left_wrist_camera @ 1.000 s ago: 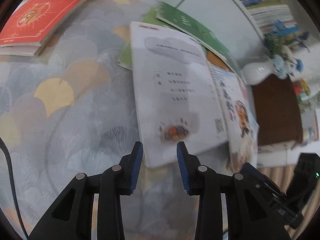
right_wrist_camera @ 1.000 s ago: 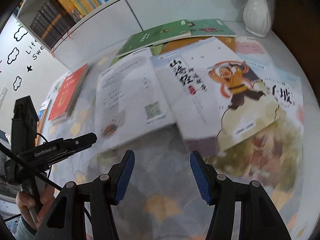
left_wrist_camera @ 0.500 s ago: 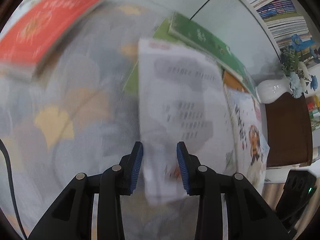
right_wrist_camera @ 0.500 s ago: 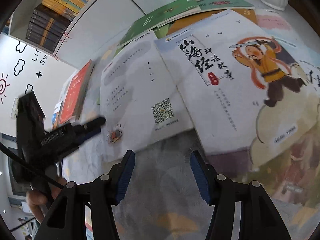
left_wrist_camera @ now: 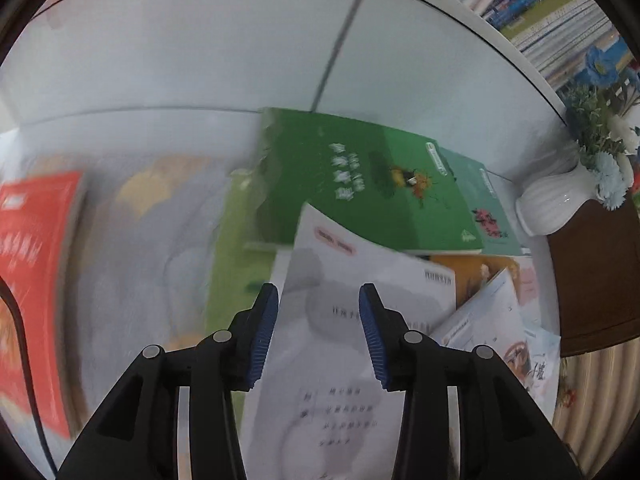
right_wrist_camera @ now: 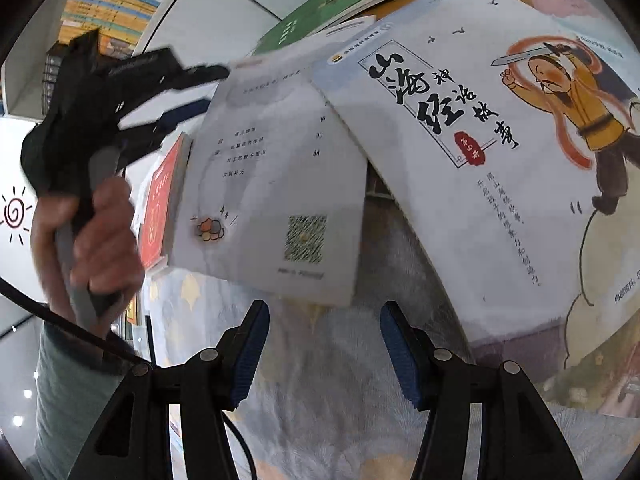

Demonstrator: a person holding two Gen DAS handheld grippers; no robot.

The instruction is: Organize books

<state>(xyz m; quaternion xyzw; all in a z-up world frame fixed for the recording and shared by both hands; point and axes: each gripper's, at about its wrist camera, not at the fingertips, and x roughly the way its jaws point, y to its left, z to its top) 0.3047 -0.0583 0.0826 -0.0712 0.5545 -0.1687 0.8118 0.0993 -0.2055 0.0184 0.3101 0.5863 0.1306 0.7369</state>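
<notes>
Two tools spread and empty: left tool [left_wrist_camera: 316, 316] over the white book [left_wrist_camera: 360, 360], its jaws just widened, nearer than right tool [right_wrist_camera: 324, 344] short of its lower edge on the surface [right_wrist_camera: 320, 400].

Each gripper has 2 black angular fingers faced with ribbed blue pads and studded with round silver screws: the left gripper [left_wrist_camera: 314, 330] and the right gripper [right_wrist_camera: 322, 354]. At the left of the right wrist view, a hand [right_wrist_camera: 94, 240] emerges from a grey-green sleeve [right_wrist_camera: 70, 396], crossed by a black cable [right_wrist_camera: 68, 326].
</notes>
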